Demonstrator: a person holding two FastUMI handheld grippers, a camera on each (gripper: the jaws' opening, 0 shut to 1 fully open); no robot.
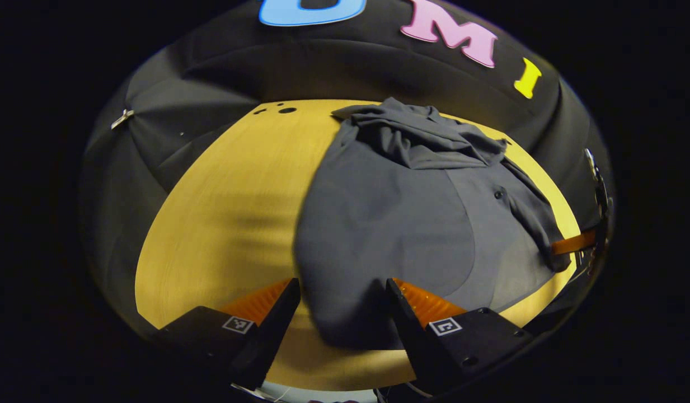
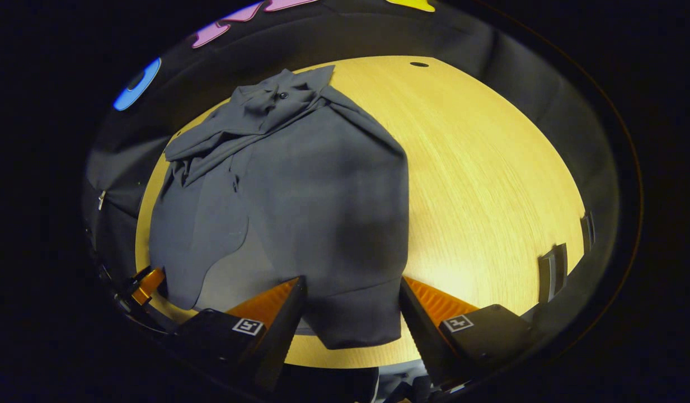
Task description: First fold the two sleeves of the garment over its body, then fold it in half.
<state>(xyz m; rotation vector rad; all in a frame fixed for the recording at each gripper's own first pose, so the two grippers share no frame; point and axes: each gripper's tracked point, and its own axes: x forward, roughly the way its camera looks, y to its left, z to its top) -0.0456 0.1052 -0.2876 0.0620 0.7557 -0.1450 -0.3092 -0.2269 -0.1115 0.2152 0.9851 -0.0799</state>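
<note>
A dark grey buttoned garment (image 1: 389,207) lies on the yellow wooden table (image 1: 238,201), its sleeves and collar bunched in a heap at the far end (image 1: 417,137). My left gripper (image 1: 342,285) is open, and the garment's near left hem corner lies between its fingers. In the right gripper view the same garment (image 2: 300,196) spreads away from me; my right gripper (image 2: 351,282) is open with the near right hem corner between its fingers. Each view shows the other gripper at the table's edge: the right gripper (image 1: 574,243) and the left gripper (image 2: 146,282).
The table (image 2: 490,184) has bare wood on either side of the garment. Small dark holes (image 1: 287,110) mark its far end. Black cloth walls close in all round, with a metal clip (image 1: 122,118) on one. Grey brackets (image 2: 552,271) sit at the table's right rim.
</note>
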